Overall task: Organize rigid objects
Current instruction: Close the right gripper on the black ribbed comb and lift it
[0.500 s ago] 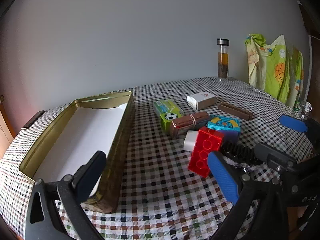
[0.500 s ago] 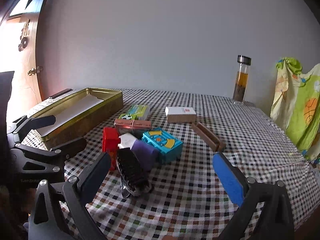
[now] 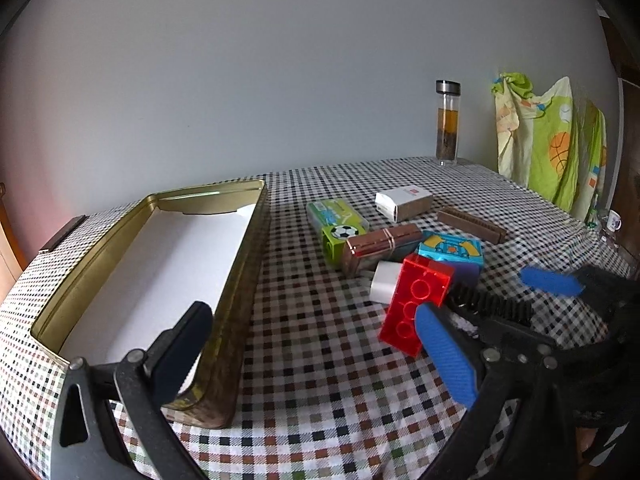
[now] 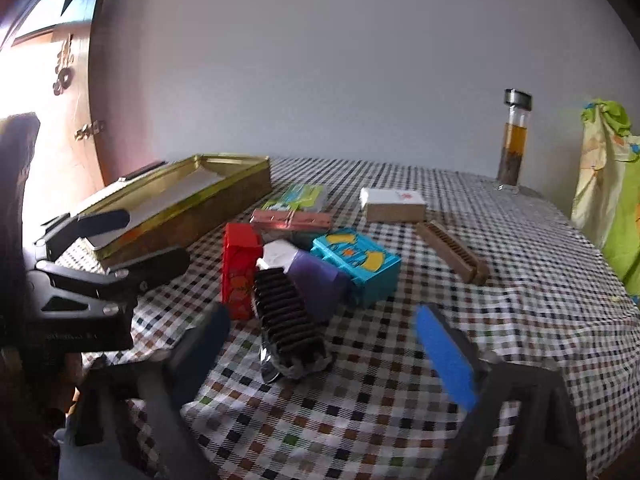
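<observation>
Both grippers hang above the near edge of the checked tablecloth (image 3: 320, 360) with jaws spread wide and nothing held. The left gripper (image 3: 316, 344) straddles the near right corner of the gold tin (image 3: 240, 280), which lies open at the left. The cluster of objects sits to its right: red brick (image 3: 416, 300), white block (image 3: 384, 282), blue box (image 3: 452, 246), copper case (image 3: 380, 246), green football box (image 3: 338, 222). The right gripper (image 4: 324, 344) frames the black ribbed piece (image 4: 288, 320), which lies between its fingers, untouched, just beside the purple block (image 4: 316, 280).
</observation>
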Motion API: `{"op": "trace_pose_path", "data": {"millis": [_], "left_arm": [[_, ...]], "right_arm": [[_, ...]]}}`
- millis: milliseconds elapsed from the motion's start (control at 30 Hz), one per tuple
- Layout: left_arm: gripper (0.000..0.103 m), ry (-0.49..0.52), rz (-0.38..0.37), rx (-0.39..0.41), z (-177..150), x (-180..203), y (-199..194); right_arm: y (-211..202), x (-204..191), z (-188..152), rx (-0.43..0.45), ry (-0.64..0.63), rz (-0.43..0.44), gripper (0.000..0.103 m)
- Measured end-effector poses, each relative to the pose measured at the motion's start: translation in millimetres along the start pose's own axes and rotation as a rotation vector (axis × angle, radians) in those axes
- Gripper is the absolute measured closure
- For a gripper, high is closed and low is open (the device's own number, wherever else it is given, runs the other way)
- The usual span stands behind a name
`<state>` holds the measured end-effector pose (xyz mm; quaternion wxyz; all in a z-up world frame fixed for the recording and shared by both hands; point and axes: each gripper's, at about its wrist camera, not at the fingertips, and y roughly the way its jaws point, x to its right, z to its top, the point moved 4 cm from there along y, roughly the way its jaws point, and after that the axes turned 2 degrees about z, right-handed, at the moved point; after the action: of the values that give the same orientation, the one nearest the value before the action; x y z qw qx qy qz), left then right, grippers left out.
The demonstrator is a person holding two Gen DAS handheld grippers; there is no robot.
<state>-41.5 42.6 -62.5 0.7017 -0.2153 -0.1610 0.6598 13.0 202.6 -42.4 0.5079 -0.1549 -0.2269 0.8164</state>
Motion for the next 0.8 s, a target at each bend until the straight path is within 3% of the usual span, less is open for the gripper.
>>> {"op": "trace_pose_path", "data": {"millis": [67, 133, 267, 600, 800], "left_arm": [[0.0, 0.0, -0.004, 0.0, -1, -1, -1], [0.0, 0.003, -0.005, -0.001, 0, 1, 0], [0.0, 0.021, -0.01, 0.002, 1, 5, 1], [0.001, 0.069, -0.022, -0.003, 7, 18, 6], [0.001, 0.117, -0.042, -0.025, 11, 35, 16]], "right_arm": [[8, -1, -3, -0.04, 0.007, 0.035, 0.042], [12, -3, -6, -0.067, 0.01, 0.056, 0.046], [10, -7, -6, -0.047, 0.013, 0.1, 0.072], [-1, 8, 3, 0.05, 0.057, 0.075, 0.072], [-9, 20, 15, 0.127, 0.092, 0.008, 0.072]]}}
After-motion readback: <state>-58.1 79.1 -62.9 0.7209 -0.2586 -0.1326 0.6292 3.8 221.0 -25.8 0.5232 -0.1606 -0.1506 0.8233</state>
